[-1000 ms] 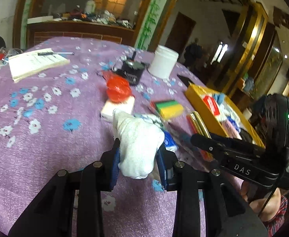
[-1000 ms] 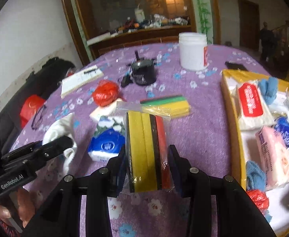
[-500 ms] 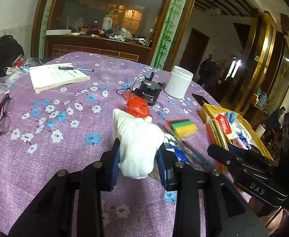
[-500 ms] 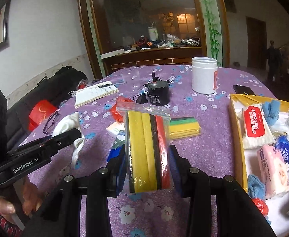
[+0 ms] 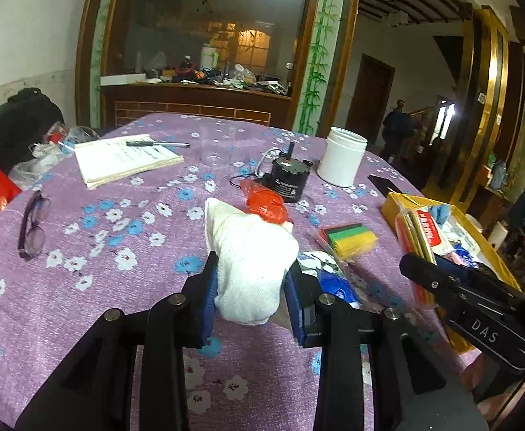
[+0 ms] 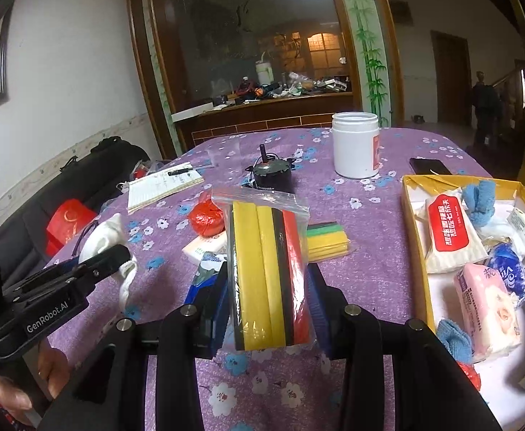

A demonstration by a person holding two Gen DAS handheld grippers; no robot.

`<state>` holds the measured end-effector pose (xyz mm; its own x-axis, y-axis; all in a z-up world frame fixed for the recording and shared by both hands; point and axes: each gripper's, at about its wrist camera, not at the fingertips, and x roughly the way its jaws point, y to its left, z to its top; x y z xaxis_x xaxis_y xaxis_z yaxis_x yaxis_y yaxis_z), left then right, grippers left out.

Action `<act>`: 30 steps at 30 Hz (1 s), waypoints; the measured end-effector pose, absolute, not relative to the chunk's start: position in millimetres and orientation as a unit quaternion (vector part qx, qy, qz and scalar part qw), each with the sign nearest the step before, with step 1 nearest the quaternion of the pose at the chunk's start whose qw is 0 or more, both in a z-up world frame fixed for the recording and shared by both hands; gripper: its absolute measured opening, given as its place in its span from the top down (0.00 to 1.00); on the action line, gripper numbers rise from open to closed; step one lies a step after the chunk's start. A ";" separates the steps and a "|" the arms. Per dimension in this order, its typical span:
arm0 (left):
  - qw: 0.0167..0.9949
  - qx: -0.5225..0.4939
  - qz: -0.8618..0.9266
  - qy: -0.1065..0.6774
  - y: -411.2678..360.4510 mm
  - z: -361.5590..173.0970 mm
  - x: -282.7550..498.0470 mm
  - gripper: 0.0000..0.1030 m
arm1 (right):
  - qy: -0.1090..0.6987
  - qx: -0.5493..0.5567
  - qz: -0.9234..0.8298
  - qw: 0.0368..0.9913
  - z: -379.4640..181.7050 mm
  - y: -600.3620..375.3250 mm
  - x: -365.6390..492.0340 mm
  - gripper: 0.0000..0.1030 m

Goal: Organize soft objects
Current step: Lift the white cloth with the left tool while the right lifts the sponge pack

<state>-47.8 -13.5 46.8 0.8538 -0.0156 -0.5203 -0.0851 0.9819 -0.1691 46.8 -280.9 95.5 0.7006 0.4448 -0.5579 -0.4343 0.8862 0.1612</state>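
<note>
above purple tablecloth [image 5: 82, 305]: left hand-held gripper [image 5: 249, 287] clamps white cloth [image 5: 251, 262], right hand-held gripper [image 6: 267, 294] clamps bagged sponges [image 6: 267, 273].

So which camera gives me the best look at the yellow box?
Right wrist: the yellow box lies open with the tissue packs visible inside. Left wrist shows it at a low angle, partly hidden behind the right gripper.

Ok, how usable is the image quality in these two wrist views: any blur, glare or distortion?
Left wrist view: strong fisheye bending with dark corners, the white cloth in the left gripper sharp, the ceiling light and the far doorway blown out. Right wrist view: same bending, the bagged sponges in the right gripper crisp with slight sheen on the plastic, the background dim but readable.
</note>
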 end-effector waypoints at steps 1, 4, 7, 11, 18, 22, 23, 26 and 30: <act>0.958 -0.091 0.019 0.271 -14.5 46.8 -47.2 0.70 | 0.303 0.009 0.238 0.923 95.9 -281.2 46.3 0.61; 0.959 -0.082 0.025 0.269 -17.6 47.7 -46.1 0.70 | 0.298 0.009 0.237 0.925 97.4 -281.9 44.9 0.61; 0.962 -0.061 0.028 0.264 -23.8 49.6 -47.3 0.70 | 0.294 0.012 0.244 0.924 98.2 -282.3 43.5 0.61; 0.961 -0.047 0.033 0.270 -28.7 49.0 -42.7 0.70 | 0.290 0.003 0.249 0.924 99.3 -278.7 39.1 0.61; 0.960 -0.052 0.048 0.270 -26.2 48.7 -41.7 0.70 | 0.286 -0.022 0.238 0.928 100.5 -272.7 37.0 0.61; 0.962 -0.048 0.051 0.263 -28.1 50.2 -44.8 0.70 | 0.293 -0.027 0.231 0.927 98.8 -272.4 40.1 0.60; 0.963 -0.047 0.054 0.260 -28.3 50.9 -45.6 0.70 | 0.294 -0.029 0.231 0.927 98.5 -272.1 40.4 0.60; 0.963 -0.047 0.057 0.260 -28.0 50.4 -45.7 0.70 | 0.286 -0.030 0.237 0.928 100.0 -272.1 37.8 0.60; 0.962 -0.049 0.060 0.262 -26.4 50.1 -45.2 0.70 | 0.274 -0.034 0.237 0.931 101.6 -272.1 34.0 0.60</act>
<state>-45.2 -26.4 50.1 0.8554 0.0887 -0.5102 -0.1406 0.9880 -0.0640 34.0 -272.1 101.6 0.7372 0.4231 -0.5268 -0.4607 0.8851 0.0662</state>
